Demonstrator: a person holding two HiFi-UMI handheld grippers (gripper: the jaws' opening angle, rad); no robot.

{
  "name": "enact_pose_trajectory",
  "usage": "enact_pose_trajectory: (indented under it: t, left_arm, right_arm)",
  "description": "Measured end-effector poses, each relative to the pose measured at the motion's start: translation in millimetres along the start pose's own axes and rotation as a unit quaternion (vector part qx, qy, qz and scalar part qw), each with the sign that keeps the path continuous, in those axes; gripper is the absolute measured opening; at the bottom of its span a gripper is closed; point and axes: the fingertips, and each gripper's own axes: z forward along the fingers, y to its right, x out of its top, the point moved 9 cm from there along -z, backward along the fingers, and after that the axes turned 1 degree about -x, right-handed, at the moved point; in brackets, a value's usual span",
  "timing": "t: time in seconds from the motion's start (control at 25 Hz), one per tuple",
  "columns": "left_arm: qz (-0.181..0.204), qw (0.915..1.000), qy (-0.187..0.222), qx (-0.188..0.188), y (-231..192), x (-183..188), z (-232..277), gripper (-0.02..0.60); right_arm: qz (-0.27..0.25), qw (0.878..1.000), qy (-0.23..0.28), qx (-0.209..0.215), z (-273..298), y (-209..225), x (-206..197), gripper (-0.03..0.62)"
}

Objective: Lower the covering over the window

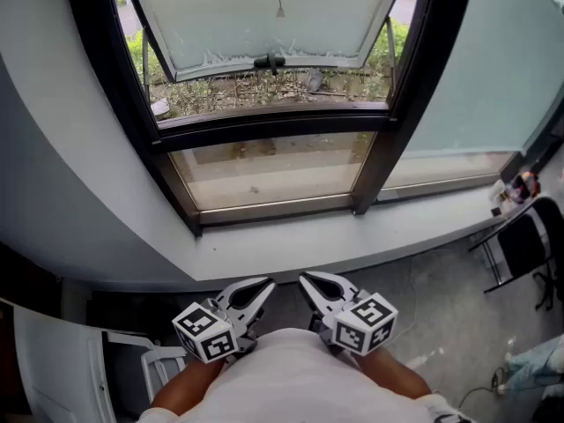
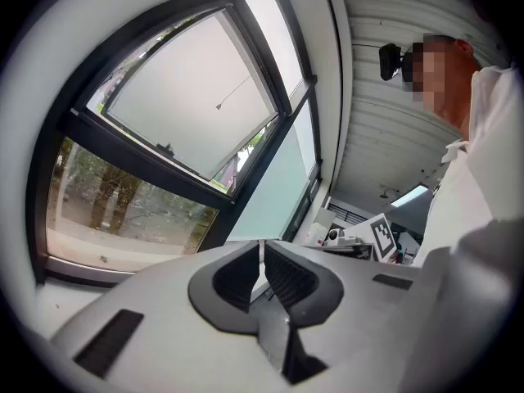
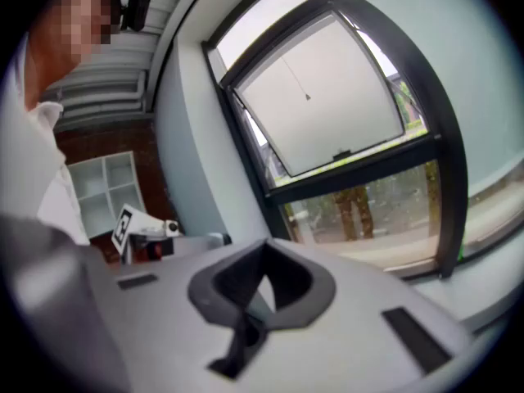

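A black-framed window fills the wall ahead. A white roller blind covers its upper pane, ending in a frayed bottom edge with a dark handle. A thin pull cord with a small weight hangs in front of the blind; it also shows in the left gripper view and the right gripper view. Both grippers are held close to the person's chest, well short of the window. The left gripper is shut and empty, and so is the right gripper.
A white sill runs below the window. A frosted pane stands to the right. A black chair is on the floor at right, a white shelf unit at lower left. Trees and ground show through the lower glass.
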Motion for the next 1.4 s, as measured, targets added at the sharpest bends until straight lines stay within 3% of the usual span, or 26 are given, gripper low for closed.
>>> enact_pose_trajectory:
  t: [0.92,1.4]
  left_arm:
    - [-0.011,0.9998,0.014,0.005,-9,9,-16,0.034]
    - [0.008,0.9998,0.01,0.016,-38,19,-50,0.035]
  right_arm:
    - [0.0,1.0,-0.006,0.003,9,-10,0,0.023]
    - [0.001,0.999,0.014,-0.038,36,-23,-2,0.026]
